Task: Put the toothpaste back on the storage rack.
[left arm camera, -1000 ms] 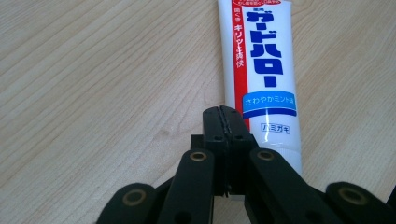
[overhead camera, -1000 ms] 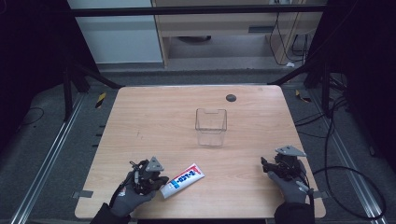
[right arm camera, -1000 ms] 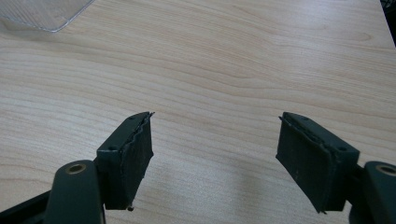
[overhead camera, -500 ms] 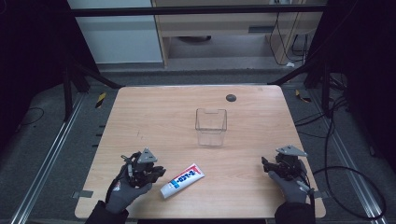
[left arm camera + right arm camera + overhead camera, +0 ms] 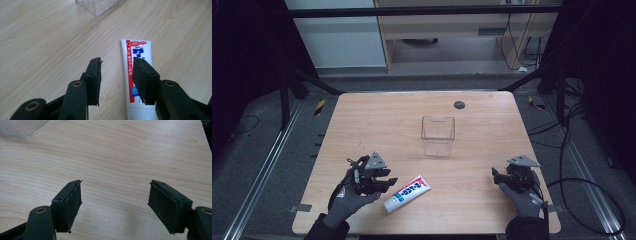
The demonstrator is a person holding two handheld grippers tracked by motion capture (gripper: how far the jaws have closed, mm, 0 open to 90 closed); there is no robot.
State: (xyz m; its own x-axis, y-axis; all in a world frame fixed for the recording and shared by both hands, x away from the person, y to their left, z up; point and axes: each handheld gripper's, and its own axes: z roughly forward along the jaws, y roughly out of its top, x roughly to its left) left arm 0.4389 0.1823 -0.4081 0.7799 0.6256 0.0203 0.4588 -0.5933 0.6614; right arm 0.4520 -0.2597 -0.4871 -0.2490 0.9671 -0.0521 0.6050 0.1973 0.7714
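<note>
On the pale wooden worktop (image 5: 377, 125), the left gripper (image 5: 387, 181) hovers, jaws just opening and apart, nothing between them, beside a white, red and blue soft plastic toothpaste tube (image 5: 407, 193) lying flat. Light and squashy, it likely grips best across its firmer middle. A clear plastic box (image 5: 438, 135) stands beyond; the right gripper (image 5: 496, 176) rests, jaws wide apart.

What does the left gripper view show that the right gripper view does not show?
The left gripper view has the toothpaste tube lying flat under the left gripper, whose open jaws have just been opening with bare wood between them. The right gripper view has the right gripper, jaws wide open. Both share the wooden table and a corner of the clear container.
</note>
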